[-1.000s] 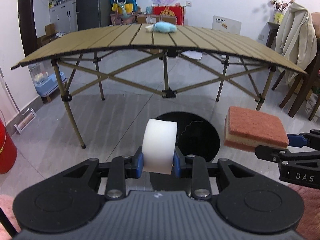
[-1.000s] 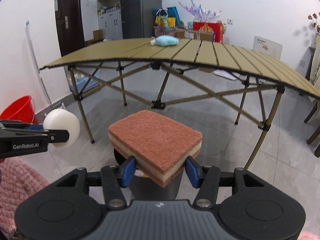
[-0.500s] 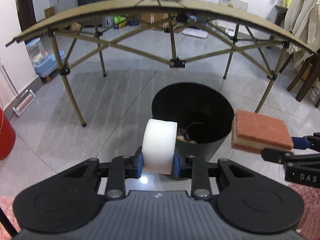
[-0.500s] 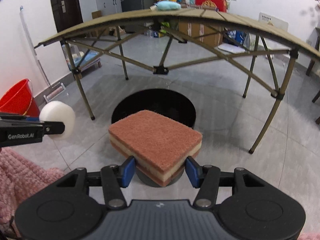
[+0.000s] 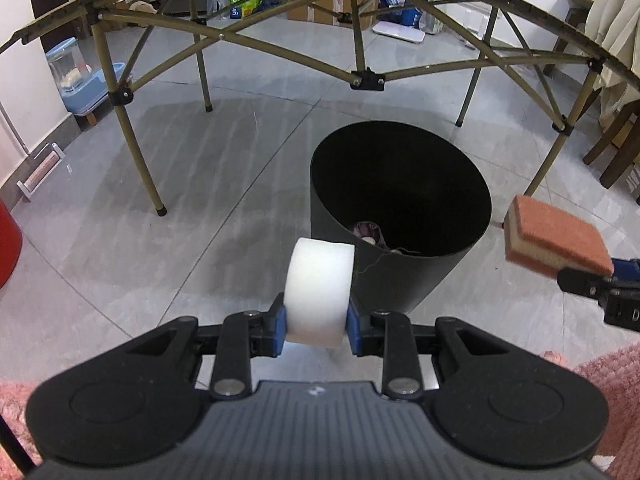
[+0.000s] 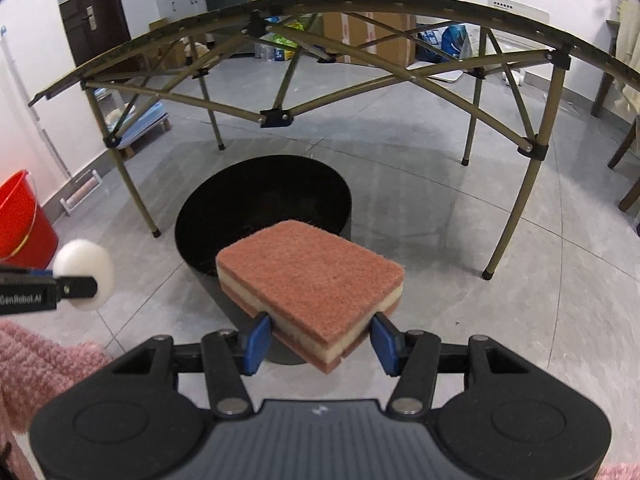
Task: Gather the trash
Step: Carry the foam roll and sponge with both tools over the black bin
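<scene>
1. Both my claws have sunk toward the black bin [image 5: 400, 216]; its mouth now fills more of each view.
2. My left gripper [image 5: 316, 320] is clamped on the white foam roll [image 5: 320, 288], near the bin's left rim.
3. My right gripper [image 6: 320, 336] pinches the scouring sponge [image 6: 312, 276] by its edges, at the bin's near rim.
4. Both look light and squashy; side grips suit them.
5. The bin's contents are dim, perhaps scraps.

Bin [image 5: 400, 216] on floor in front of folding table [image 5: 360, 76], w/ scraps inside (unclear what); roll [image 5: 320, 288] held at its left, sponge [image 5: 556, 236] at right.
</scene>
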{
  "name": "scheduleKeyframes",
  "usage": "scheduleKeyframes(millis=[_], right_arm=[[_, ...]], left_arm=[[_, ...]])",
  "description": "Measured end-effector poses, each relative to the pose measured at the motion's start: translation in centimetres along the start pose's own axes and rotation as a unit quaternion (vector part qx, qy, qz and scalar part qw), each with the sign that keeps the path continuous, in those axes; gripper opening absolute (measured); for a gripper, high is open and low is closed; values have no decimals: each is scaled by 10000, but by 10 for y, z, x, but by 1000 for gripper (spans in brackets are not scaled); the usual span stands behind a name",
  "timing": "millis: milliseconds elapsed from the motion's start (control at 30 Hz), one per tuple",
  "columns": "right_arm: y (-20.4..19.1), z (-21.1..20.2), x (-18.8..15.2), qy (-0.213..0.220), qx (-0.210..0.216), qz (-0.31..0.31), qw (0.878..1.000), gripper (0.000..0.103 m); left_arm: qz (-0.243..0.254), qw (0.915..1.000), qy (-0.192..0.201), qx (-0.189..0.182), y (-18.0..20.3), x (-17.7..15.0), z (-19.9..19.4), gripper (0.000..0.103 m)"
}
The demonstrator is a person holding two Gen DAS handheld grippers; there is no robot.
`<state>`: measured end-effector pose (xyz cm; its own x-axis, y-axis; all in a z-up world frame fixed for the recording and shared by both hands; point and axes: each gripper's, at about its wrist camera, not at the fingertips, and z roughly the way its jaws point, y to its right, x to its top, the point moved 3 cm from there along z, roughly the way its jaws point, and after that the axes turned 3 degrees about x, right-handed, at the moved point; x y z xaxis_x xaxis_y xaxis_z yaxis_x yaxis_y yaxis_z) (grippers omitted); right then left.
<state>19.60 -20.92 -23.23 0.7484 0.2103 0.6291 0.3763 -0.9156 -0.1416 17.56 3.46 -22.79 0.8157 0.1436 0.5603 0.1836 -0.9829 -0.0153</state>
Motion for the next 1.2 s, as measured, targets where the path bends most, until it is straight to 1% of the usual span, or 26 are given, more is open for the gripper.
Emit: scheduleKeyframes(millis=[333,567,933,1200], right_arm=[[14,7,10,34,-120,224,9997,53],[32,14,17,79,-280,395,9988,53],[49,22,35,222,-427,560,9973,53],[59,29,49,310,-465,675,9962,53]], left_arm=[[-29,9998,-120,139,8,10,10,29],[-74,9996,-165,237,20,28,21,29],[-88,9996,-160,199,51,60,43,29],[-130,9995,-242,183,71,81,64,29]])
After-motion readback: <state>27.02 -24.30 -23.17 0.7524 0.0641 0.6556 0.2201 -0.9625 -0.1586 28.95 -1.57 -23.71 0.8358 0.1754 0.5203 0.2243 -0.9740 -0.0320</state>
